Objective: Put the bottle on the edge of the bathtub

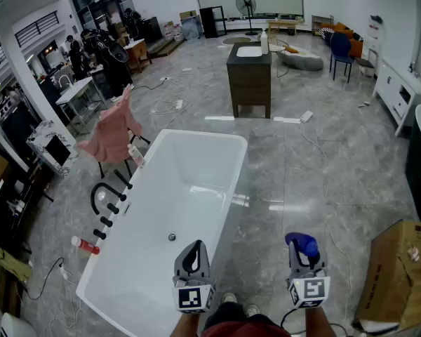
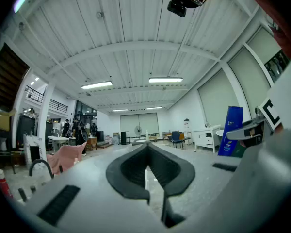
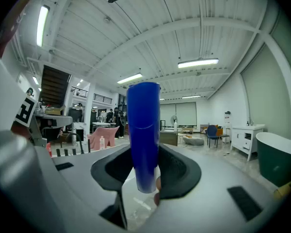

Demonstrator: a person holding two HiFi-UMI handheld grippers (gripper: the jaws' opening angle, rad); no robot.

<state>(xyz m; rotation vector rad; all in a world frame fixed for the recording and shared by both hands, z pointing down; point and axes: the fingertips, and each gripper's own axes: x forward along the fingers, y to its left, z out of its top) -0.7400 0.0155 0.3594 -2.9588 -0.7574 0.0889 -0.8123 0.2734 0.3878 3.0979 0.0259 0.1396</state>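
Note:
A white bathtub [image 1: 233, 181] stands on the grey floor, running from lower left to upper middle of the head view. My right gripper [image 1: 305, 254] is to the right of the tub's near end, over the floor, shut on a blue bottle [image 1: 302, 243]. In the right gripper view the blue bottle [image 3: 144, 135] stands upright between the pads [image 3: 179, 171] of that gripper [image 3: 145, 152]. My left gripper [image 1: 192, 254] hovers over the tub's near end. Its jaws meet with nothing between them in the left gripper view [image 2: 147, 152], where the blue bottle [image 2: 231, 130] shows at the right.
A black faucet [image 1: 104, 195] and a small bottle [image 1: 136, 156] are on the tub's left edge. A pink cloth [image 1: 112, 132] hangs on a chair beside it. A red-capped bottle [image 1: 85, 245] lies on the floor at left. A cardboard box [image 1: 400, 276] sits at right; a dark vanity [image 1: 250, 76] stands beyond.

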